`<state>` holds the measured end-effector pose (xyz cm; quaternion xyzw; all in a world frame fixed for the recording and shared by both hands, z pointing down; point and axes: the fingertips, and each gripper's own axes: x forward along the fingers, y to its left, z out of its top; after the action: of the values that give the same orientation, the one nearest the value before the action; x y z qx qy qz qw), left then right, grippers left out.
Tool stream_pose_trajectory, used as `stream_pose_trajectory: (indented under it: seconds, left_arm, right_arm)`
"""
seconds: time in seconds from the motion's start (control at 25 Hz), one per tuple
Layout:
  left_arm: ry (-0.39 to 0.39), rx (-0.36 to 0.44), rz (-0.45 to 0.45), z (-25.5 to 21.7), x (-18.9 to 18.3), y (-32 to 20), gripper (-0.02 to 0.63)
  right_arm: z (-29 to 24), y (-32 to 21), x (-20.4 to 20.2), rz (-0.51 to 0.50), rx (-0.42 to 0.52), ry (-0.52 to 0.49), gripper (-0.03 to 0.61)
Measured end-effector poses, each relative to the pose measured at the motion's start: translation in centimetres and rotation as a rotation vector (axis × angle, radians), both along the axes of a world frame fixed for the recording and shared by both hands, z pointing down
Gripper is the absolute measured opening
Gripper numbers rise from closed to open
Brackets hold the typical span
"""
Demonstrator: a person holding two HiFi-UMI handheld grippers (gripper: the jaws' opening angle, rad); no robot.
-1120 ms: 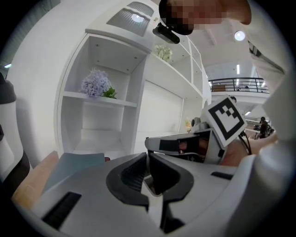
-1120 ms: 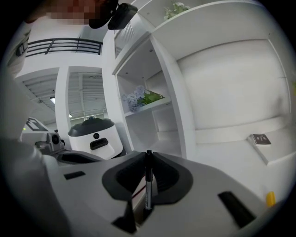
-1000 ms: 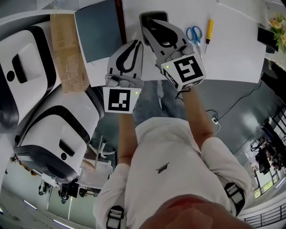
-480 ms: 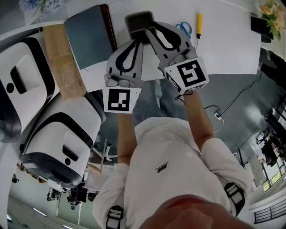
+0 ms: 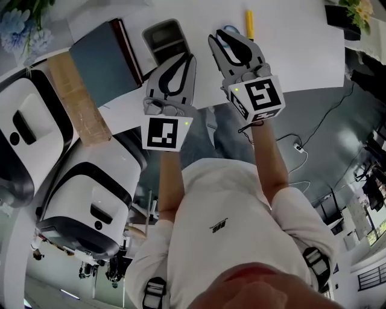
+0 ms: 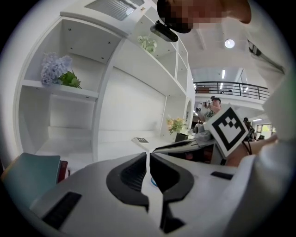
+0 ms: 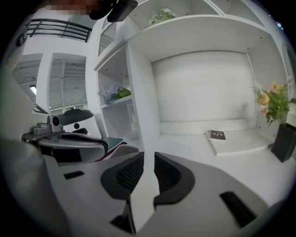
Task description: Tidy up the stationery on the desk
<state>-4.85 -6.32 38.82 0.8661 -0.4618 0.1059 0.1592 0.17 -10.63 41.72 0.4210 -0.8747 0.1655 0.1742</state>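
Facing slim yellow pen: left tool closed; right tool empty, ajar, just closing.

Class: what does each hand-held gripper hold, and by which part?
Nothing is held. Left hand-held gripper: shut, empty. Right hand-held gripper: jaws apart, just closed further, nothing between them.

Bright, even light washes the white desk. A ceiling lamp glares at one o'clock in the left gripper view; both gripper views bow and darken at their rims.
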Motion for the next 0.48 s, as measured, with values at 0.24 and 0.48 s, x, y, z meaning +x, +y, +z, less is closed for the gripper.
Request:
stream_pose_trajectory:
  seconds: [0.24,0.48]
  left_arm:
    - [0.005,-0.019,0.048,1.0,2.7,-0.4,0.0]
    - [0.001,-0.025,0.095,1.7,5.2,-0.8,0.0]
  right_arm:
    - [2.0,0.1,2.9,0.038,-0.045,0.041,0.054]
    - [4.3,0.1,4.9,0.053,-0.092,0.084,0.054]
